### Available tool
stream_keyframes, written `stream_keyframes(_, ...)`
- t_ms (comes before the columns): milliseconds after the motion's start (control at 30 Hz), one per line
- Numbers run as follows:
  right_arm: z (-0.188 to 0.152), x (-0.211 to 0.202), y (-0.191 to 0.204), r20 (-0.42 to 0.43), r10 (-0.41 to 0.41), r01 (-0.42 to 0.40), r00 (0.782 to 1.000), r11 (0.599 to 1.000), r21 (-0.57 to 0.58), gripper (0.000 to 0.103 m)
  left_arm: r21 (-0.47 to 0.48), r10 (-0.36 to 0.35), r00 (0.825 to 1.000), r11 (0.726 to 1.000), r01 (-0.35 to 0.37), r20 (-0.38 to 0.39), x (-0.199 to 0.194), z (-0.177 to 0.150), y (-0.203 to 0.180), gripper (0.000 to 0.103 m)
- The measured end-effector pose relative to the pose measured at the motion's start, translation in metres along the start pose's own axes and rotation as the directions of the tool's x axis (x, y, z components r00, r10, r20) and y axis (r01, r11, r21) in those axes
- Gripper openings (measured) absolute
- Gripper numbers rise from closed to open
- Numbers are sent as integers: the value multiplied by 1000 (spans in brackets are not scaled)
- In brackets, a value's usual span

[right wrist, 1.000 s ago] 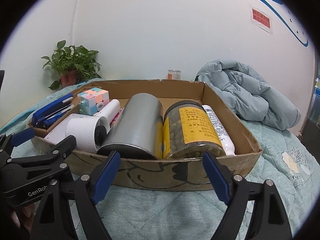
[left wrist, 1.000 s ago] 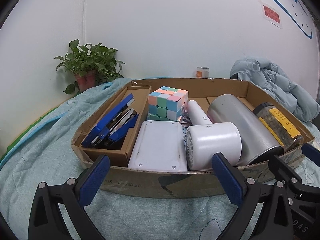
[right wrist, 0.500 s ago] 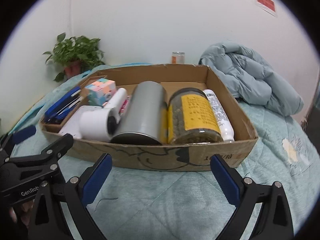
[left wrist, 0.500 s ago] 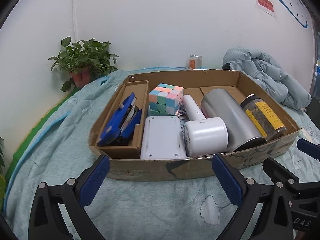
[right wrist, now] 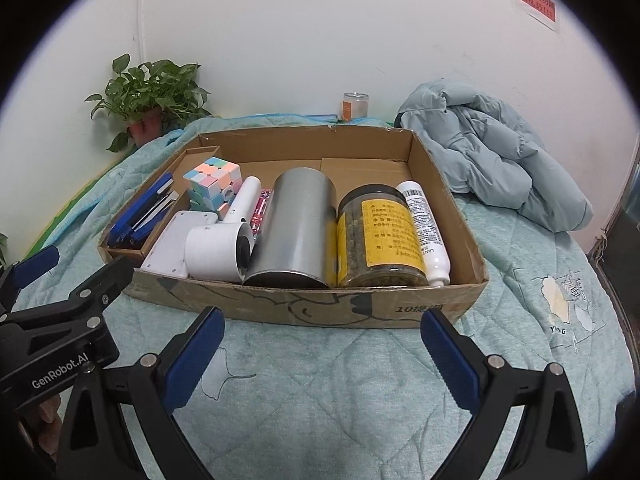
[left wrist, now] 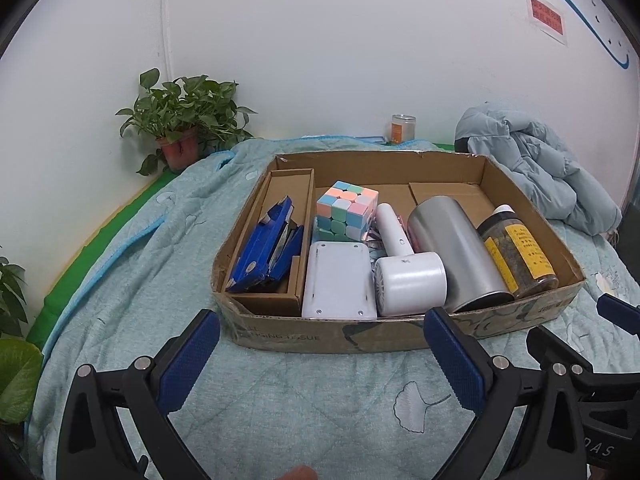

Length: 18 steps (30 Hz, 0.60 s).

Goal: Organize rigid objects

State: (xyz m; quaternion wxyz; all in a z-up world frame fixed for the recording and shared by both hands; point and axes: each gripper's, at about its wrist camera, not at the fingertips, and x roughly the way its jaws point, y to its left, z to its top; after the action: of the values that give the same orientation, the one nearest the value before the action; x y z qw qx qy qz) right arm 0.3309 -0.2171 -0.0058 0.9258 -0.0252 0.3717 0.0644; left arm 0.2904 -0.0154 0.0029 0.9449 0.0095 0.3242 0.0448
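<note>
Both the left gripper (left wrist: 320, 344) and right gripper (right wrist: 322, 342) are backing away from the cardboard box (left wrist: 320, 336) at twelve o'clock, fingers wide apart and empty; packing looks finished.

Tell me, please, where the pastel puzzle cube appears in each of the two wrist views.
Left wrist: the pastel puzzle cube is just left of centre, behind the white flat device.
Right wrist: the cube is in the box's back left.
Shared landmark: the steel canister, lying to its right.
</note>
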Motion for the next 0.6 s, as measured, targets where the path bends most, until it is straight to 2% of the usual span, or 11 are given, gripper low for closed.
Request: stream_keyframes(600,-3,-10,1,-2,-7,7,1000,1000,-18,98,0,-3,1000,1000,3,-3,-9,-3,2,103)
